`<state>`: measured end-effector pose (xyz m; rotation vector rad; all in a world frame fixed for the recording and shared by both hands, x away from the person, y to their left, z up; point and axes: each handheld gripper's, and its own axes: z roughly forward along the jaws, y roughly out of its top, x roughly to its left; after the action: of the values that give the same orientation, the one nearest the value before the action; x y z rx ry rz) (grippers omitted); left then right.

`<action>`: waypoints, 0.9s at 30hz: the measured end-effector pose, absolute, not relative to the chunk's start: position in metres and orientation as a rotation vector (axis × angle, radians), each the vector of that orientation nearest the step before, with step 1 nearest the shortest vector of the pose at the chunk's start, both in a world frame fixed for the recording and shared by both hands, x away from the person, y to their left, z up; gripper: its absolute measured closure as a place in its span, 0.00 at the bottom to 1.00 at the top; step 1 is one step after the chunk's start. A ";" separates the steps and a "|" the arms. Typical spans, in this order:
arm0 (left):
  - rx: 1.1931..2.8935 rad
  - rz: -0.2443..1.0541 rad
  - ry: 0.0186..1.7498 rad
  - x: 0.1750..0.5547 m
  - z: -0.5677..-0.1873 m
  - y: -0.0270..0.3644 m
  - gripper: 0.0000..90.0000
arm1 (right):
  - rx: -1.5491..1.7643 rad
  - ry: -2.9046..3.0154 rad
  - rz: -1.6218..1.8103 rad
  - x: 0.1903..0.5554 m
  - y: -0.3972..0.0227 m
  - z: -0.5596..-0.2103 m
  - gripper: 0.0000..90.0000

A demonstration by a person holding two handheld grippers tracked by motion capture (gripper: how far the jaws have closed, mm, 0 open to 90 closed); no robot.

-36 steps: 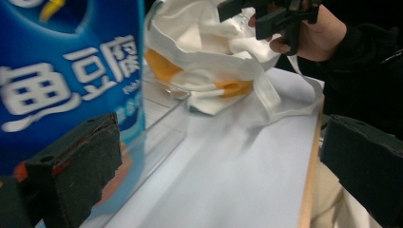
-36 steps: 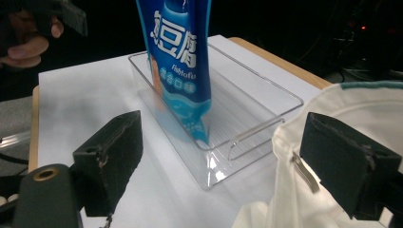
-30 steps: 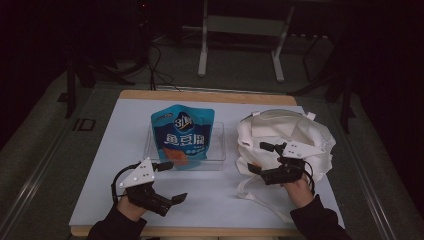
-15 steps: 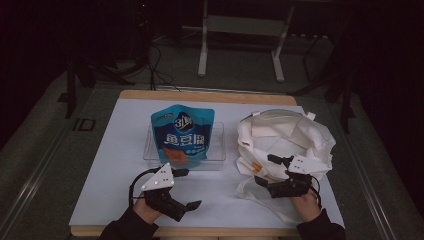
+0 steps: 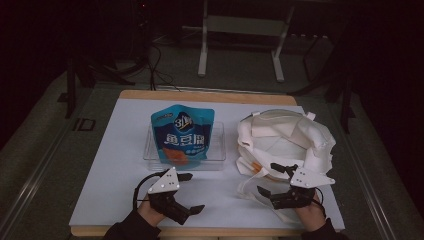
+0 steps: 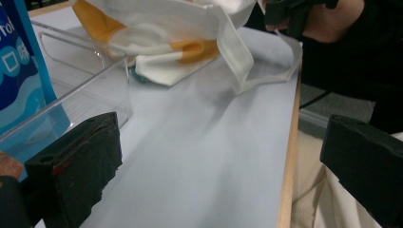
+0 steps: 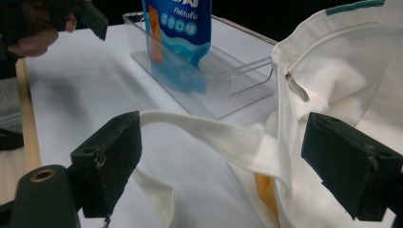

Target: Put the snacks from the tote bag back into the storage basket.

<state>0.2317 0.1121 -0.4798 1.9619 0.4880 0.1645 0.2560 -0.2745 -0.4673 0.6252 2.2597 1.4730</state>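
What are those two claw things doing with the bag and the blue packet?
A person holds a gripper in each hand. The right gripper is open at the near edge of the white cloth tote bag, its strap passing between the jaws. The left gripper is open over bare table. The blue snack pouch stands in a clear plastic tray, untouched.

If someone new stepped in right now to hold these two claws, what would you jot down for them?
Left claw: open, empty, near the table's front edge, in front of the clear tray.
Right claw: open, holding nothing; its jaws straddle a strap of the white cloth bag at the bag's near edge.
Blue snack pouch: standing in the clear tray, left of the bag, untouched.
Done: nothing gripped or packed yet; the bag lies open and slumped on the table.
Left: probably close on the strap or rim to hold the bag open, then take the pouch from the tray and put it in the bag.
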 end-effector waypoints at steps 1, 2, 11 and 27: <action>1.964 0.167 0.485 0.231 -0.480 0.112 0.00 | 0.619 2.261 1.468 0.255 -0.275 -0.468 0.15; 1.968 0.166 0.483 0.231 -0.481 0.111 0.00 | 0.617 2.260 1.467 0.254 -0.275 -0.469 0.15; 1.982 0.160 0.480 0.223 -0.488 0.112 0.00 | 0.615 2.243 1.485 0.244 -0.279 -0.479 0.15; 1.993 0.192 0.457 0.222 -0.493 0.113 0.00 | 0.595 2.210 1.515 0.244 -0.280 -0.488 0.16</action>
<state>0.2225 0.1130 -0.4925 1.9934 0.4567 0.1924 0.2438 -0.2805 -0.4877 0.5949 2.2099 1.5153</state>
